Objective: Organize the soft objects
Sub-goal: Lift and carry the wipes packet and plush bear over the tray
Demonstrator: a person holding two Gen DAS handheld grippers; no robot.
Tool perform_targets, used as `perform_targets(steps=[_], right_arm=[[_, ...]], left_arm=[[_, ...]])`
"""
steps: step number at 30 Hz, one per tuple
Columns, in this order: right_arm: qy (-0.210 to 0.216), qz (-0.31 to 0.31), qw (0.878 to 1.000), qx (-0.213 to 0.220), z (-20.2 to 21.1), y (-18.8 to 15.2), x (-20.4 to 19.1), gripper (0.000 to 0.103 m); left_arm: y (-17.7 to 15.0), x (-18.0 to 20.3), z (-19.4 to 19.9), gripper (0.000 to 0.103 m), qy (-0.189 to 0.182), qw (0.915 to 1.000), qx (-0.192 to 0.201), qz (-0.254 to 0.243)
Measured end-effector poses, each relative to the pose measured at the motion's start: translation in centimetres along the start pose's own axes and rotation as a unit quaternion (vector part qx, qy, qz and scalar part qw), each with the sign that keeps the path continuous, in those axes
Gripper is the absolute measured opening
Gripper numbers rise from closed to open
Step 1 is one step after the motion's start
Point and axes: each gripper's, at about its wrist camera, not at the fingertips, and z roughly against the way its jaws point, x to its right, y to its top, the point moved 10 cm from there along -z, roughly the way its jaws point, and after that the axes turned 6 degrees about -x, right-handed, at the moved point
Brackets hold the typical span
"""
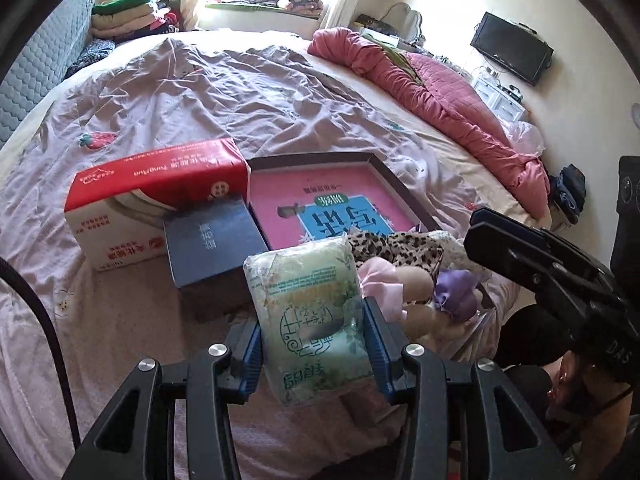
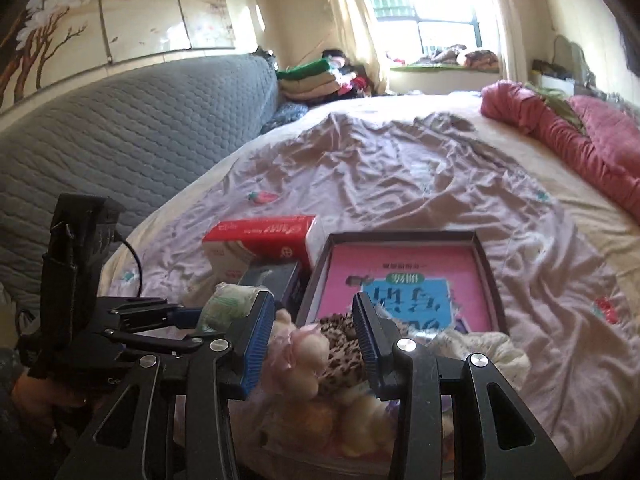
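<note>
My left gripper (image 1: 314,350) is shut on a pale green soft tissue pack (image 1: 308,304), held upright above the bed's front edge. The same pack (image 2: 230,304) pokes out of the left gripper (image 2: 192,318) in the right wrist view. My right gripper (image 2: 314,340) hovers over the near end of a shallow dark-rimmed box (image 2: 490,280). A cream plush toy (image 2: 308,356) with a pink bow shows between its fingers. The pads stand apart, and I cannot make out whether they press on the toy. Leopard-print fabric (image 2: 340,336) lies beside the toy.
A pink book (image 1: 320,196) lies in the box (image 1: 404,190). A red-and-white tissue carton (image 1: 152,192) and a dark blue box (image 1: 212,240) sit to its left on the wrinkled lilac sheet (image 1: 224,88). A red quilt (image 1: 440,100) lines the right side, a grey headboard (image 2: 120,140) the left.
</note>
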Motion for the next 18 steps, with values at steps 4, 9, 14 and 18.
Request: perform_targets(steps=[4,9,14,18], right_arm=[[-0.007,-0.004,1.0,-0.003,-0.1,-0.5,0.6,0.044],[-0.03,-0.004,1.0,-0.005,0.1,-0.7,1.6,0.046],[-0.052,-0.018,0.998,-0.013,0.1,-1.2,3.5,0.048],[-0.069,-0.039,0.997,-0.016,0.0,-1.9,5.4,0.053]], left_arm=[[-0.3,0.7,-0.9,0.045,-0.003,0.9999,-0.006,-0.009],[-0.1,1.6,-1.5,0.045,-0.003,0.9997,-0.01,-0.022],[0.0,2.7,-2.5,0.045,-0.006,0.9993,-0.017,-0.032],[0.3,3.7,-3.2,0.045,0.001,0.9988,-0.017,-0.047]])
